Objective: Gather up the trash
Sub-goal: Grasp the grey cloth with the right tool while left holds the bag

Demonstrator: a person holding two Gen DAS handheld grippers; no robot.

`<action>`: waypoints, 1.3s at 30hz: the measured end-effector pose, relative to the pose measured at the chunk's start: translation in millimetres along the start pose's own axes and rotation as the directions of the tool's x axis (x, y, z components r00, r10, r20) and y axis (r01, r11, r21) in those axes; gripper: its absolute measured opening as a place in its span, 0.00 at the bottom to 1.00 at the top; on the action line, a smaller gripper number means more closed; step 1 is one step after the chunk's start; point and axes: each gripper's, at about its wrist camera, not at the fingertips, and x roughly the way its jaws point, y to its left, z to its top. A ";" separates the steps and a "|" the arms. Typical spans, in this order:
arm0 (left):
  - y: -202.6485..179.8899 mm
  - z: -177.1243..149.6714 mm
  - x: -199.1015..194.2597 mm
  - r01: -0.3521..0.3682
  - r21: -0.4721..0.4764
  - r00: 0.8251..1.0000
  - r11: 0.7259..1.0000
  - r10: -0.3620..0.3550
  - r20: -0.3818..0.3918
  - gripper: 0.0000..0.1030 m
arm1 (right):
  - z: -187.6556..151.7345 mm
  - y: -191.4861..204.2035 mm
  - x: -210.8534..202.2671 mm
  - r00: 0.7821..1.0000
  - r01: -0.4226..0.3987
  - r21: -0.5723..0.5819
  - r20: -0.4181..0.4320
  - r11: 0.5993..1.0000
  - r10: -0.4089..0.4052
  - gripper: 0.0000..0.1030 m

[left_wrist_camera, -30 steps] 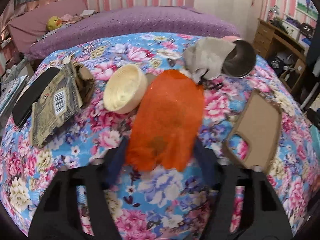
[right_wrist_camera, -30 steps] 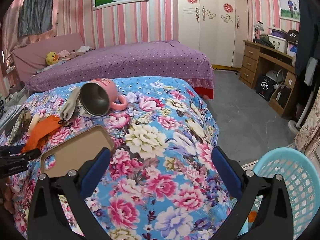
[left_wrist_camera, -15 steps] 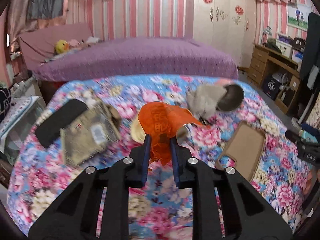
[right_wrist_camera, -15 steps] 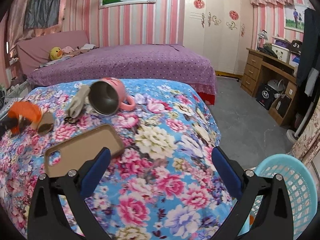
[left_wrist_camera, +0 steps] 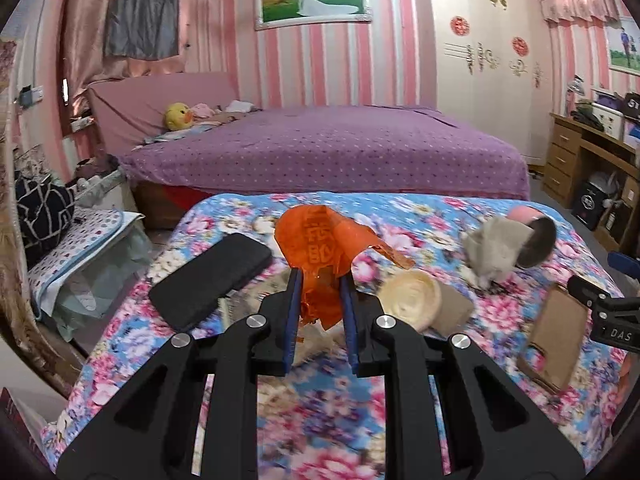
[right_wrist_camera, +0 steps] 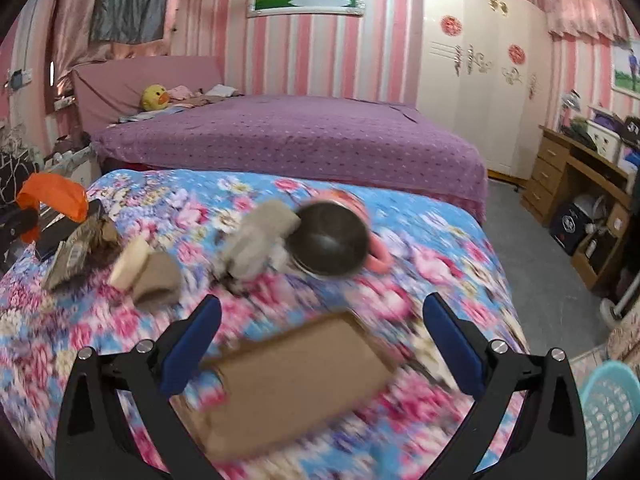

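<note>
1. On the left, we have the left gripper (left_wrist_camera: 320, 294) clamped on the orange plastic bag (left_wrist_camera: 320, 248), pinching its crumpled lower end, and the bag is lifted clear of the floral bedspread (left_wrist_camera: 328, 420); its upper part stands up and flops over to the right above the fingers.
2. We judge the bag to be very light, thin and limp; it will sag, flutter and perhaps slip, so a hold deep in the bunched folds seems safer than a hold on a loose edge.
3. Further right on the spread lie a black phone (left_wrist_camera: 210, 280), a cream bowl (left_wrist_camera: 410, 300) tipped on its side, a grey cloth (left_wrist_camera: 494, 246) against a pink mug (left_wrist_camera: 538, 238), and a tan phone case (left_wrist_camera: 556, 338); the cloth looks soft and easy to bunch; whether any of these counts as trash we cannot tell.
4. On the right, our right gripper (right_wrist_camera: 320, 344) has its jaws standing wide apart with nothing between the pads, above the phone case, which is blurred in its view.
5. At the far right edge sits a light blue basket (right_wrist_camera: 612, 412) on the floor, which we take to be where the bag belongs.
</note>
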 end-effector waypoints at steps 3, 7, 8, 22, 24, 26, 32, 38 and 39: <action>13.9 2.1 7.5 -0.007 -0.034 1.000 0.999 0.007 -0.010 0.17 | 12.6 17.4 18.5 1.000 -0.013 -0.018 -0.007 1.000 0.013 0.95; 32.3 2.0 15.3 -0.034 -0.081 0.999 0.996 0.032 -0.024 0.17 | 18.7 30.7 47.1 0.998 -0.011 -0.025 -0.055 1.000 0.009 0.95; 36.7 2.3 16.3 -0.050 -0.087 0.999 0.995 0.048 -0.024 0.17 | 19.8 33.3 53.5 0.997 -0.014 -0.023 -0.070 1.000 0.012 0.94; 40.9 2.2 23.7 -0.119 -0.077 0.992 0.990 0.116 -0.050 0.17 | 25.2 58.5 106.8 0.972 -0.083 -0.059 -0.224 0.995 0.067 0.40; 39.6 2.6 23.0 -0.119 -0.078 0.992 0.990 0.115 -0.051 0.17 | 23.0 61.4 107.7 0.971 -0.091 -0.071 -0.226 0.993 0.073 0.35; 37.1 3.2 20.5 -0.123 -0.071 0.992 0.990 0.120 -0.049 0.17 | 22.6 63.0 104.0 0.975 -0.096 -0.081 -0.211 0.992 0.077 0.30; 29.9 5.7 8.1 -0.119 -0.062 0.993 0.991 0.118 -0.027 0.17 | 24.0 56.5 75.1 0.986 -0.100 -0.105 -0.141 0.989 0.085 0.26; 13.8 7.1 -6.3 -0.093 -0.053 0.996 0.994 0.092 -0.006 0.17 | 22.4 35.4 38.4 0.994 -0.080 -0.114 -0.080 0.990 0.071 0.26; 12.1 7.1 -8.0 -0.085 -0.057 0.996 0.995 0.085 -0.005 0.17 | 21.4 29.8 30.4 0.996 -0.072 -0.114 -0.069 0.991 0.065 0.26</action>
